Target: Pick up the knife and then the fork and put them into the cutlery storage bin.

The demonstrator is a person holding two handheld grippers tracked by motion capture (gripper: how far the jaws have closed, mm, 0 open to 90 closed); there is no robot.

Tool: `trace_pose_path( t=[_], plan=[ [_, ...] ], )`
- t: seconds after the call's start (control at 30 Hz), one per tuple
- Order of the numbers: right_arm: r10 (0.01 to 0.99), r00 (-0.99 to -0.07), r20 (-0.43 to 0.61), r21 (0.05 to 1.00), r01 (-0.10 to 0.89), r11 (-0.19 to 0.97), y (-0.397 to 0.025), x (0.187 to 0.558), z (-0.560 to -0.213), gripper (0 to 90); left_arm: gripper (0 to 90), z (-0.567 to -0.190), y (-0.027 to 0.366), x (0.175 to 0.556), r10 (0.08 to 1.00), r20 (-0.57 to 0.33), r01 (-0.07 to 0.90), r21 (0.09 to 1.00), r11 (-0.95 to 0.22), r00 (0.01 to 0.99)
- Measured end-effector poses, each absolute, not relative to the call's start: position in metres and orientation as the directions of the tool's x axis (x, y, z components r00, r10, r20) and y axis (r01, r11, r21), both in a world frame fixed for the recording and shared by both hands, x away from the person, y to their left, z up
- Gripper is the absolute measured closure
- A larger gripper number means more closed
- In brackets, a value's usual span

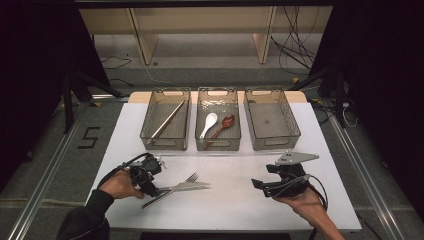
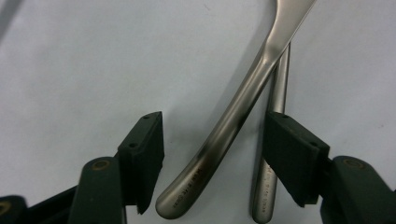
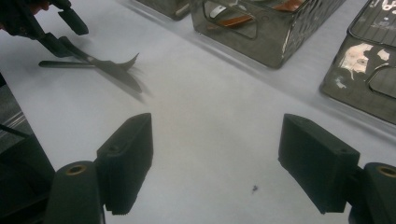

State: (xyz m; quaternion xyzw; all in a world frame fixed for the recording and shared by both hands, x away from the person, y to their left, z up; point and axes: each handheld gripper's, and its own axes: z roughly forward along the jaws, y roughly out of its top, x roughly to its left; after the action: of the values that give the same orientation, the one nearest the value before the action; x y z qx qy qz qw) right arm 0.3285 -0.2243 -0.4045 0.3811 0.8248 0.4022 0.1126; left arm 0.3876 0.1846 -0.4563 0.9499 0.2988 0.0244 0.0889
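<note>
A steel fork point(image 1: 189, 178) and a steel knife point(image 1: 194, 187) lie crossed on the white table point(image 1: 225, 205), left of the middle. My left gripper point(image 1: 152, 189) is low over their handle ends. In the left gripper view it point(image 2: 217, 158) is open, with both jaws set astride a broad curved handle point(image 2: 233, 121) and a thinner handle point(image 2: 279, 84). The thinner handle runs close by the right jaw. My right gripper point(image 1: 259, 186) is over the table's right half, and in its own view it point(image 3: 215, 163) stands open with nothing between the jaws.
Three clear bins stand in a row at the back. The left bin point(image 1: 150, 131) holds long metal sticks point(image 1: 168, 120). The middle bin point(image 1: 218, 145) holds a white spoon point(image 1: 209, 123) and a reddish-brown spoon point(image 1: 223, 125). The right bin point(image 1: 272, 142) has nothing in it.
</note>
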Motion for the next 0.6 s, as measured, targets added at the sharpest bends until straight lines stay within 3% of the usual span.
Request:
trace_pose_path(
  t=[0.6],
  plan=[
    [0.718, -0.686, 0.121, 0.749, 0.538, 0.388, -0.224, 0.3282, -0.4043, 27.4, 62.7, -0.4625, 0.1779, 0.3833, 0.488, 0.005, 0.481, 0.163, -0.861, 0.873]
  ],
)
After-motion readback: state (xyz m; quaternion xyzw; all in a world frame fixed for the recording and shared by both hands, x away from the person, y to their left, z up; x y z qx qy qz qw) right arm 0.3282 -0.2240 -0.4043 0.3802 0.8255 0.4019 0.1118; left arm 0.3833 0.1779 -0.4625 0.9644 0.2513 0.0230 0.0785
